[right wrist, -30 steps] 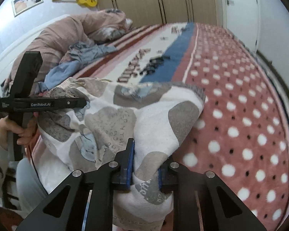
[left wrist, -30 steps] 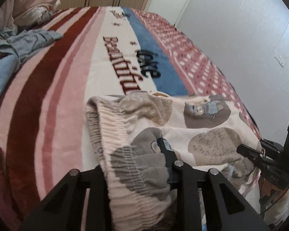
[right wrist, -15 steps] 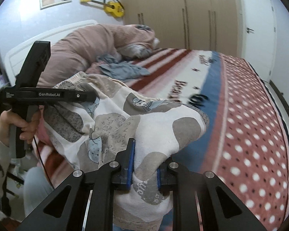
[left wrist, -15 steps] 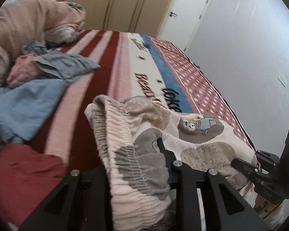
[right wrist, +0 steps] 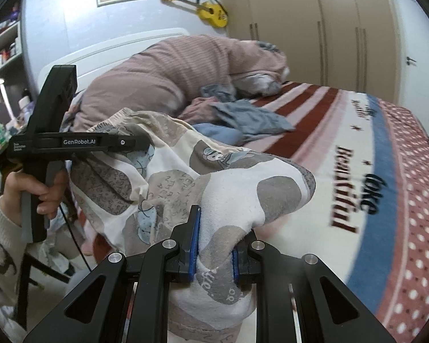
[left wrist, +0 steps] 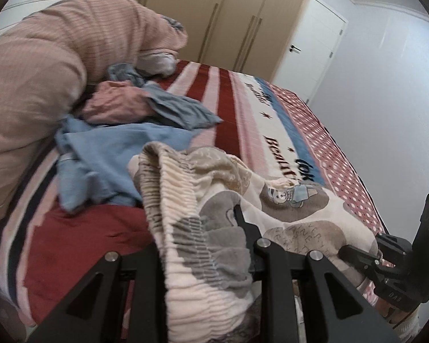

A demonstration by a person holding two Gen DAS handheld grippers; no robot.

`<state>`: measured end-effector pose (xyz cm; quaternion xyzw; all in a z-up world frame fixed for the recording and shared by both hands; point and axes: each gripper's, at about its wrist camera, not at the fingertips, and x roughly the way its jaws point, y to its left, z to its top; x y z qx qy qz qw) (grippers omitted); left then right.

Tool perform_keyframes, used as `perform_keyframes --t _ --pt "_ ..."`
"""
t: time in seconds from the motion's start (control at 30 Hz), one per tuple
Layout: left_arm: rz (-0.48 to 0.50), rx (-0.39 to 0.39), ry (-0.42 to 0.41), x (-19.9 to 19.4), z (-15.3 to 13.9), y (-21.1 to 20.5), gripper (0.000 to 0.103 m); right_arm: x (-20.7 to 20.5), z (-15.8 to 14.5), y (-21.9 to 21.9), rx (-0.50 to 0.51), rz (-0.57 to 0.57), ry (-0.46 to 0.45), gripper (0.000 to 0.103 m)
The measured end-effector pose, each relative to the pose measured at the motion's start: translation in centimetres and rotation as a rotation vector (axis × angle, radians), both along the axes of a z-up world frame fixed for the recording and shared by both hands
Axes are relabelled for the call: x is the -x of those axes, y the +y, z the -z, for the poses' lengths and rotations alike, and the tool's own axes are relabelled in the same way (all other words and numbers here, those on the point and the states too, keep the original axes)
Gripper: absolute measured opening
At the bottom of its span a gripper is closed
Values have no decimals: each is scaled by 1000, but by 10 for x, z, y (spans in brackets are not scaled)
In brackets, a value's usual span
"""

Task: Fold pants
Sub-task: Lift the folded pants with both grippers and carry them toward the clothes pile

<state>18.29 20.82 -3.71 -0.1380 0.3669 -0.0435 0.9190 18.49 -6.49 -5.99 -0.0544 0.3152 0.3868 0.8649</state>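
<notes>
both hand-held grippers are clamped on the same garment. at the bottom centre of the left wrist view the left gripper [left wrist: 206, 245] has its jaws pinched almost together on the ribbed elastic waistband of the patterned pants [left wrist: 243, 200], with cloth bunched between and over the fingers. at the bottom centre of the right wrist view the right gripper [right wrist: 213, 245] is likewise nearly closed, its blue pads biting a fold of the pants [right wrist: 186, 171] at what looks like the far end, though i cannot tell whether that is a hem. the pants hang slung between the two tools, off the bed [left wrist: 243, 91], their long axis running from one gripper across to the other; in the left view that is from lower centre toward the lower right of the frame, where the right gripper shows. open striped blanket lies ahead, in the upper right; the pile of blue and pink clothes [left wrist: 134, 120] lies to the upper left. neither hand is nearer the garment, so my judgement is that laying it flat calls for both to carry it together toward the clear blanket, keeping the span taut.
</notes>
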Motion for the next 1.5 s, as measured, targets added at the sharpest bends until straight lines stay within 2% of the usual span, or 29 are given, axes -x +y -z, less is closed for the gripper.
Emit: perform_keyframes --t 0.2,0.57,1.07,1.13,1.27,1.33,1.4,1.47,1.5 --pt "-49 -10 -3 17 4 47 21 5 7 53 1 -55 22 12" --pt "-120 36 18 28 30 117 21 10 15 134 39 -116 35 12" --pt "-128 53 69 20 48 173 21 -4 35 180 42 -136 108 12" --pt "-115 67 95 18 58 175 21 -4 39 181 51 -133 113 12" --pt "-98 37 160 13 84 169 22 -6 53 181 134 -93 91 13" --pt "-107 11 180 13 92 167 25 -5 60 181 182 -64 76 16" --pt "-113 5 177 15 93 167 29 -2 61 180 223 -28 39 25" --pt "-121 -11 175 16 91 166 38 4 60 179 244 -9 -1 32" --pt "-129 -26 177 17 89 165 46 6 59 178 252 1 -15 34"
